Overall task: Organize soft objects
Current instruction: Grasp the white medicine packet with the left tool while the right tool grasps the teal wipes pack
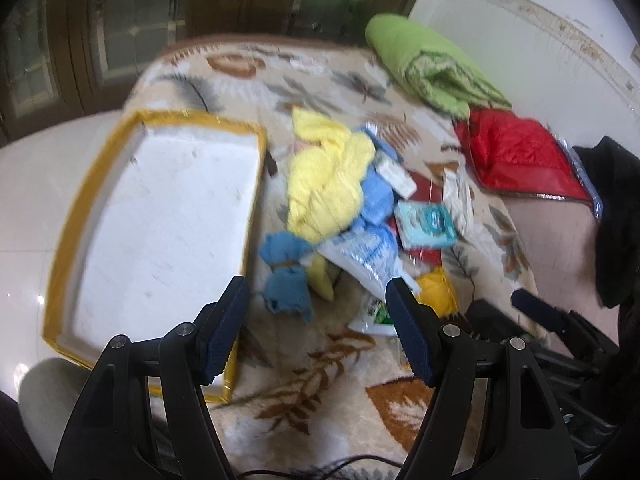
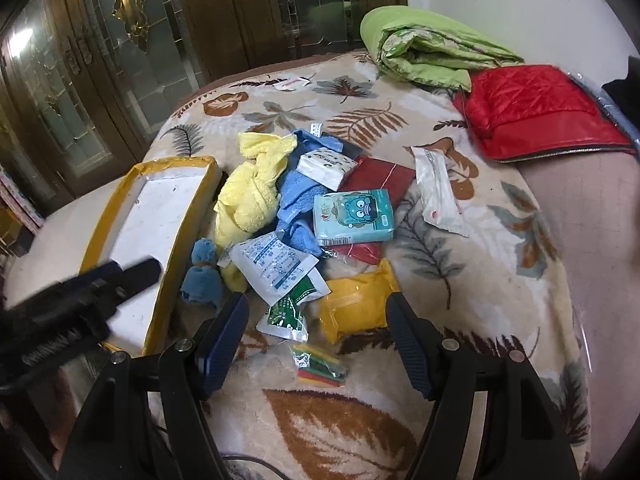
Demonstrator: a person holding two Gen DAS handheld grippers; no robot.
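A pile of soft things lies on the leaf-patterned blanket: a yellow towel, a light blue towel, a small tied blue cloth, tissue packs and a yellow pouch. A white tray with a yellow rim stands left of the pile. My left gripper is open and empty, just in front of the tied blue cloth. My right gripper is open and empty, above the packets near the yellow pouch. The left gripper also shows in the right wrist view, over the tray.
A folded green quilt and a red quilted bag lie at the back right. A white wipes packet lies right of the pile. Dark wooden glass doors stand behind. A small bag of coloured strips lies near me.
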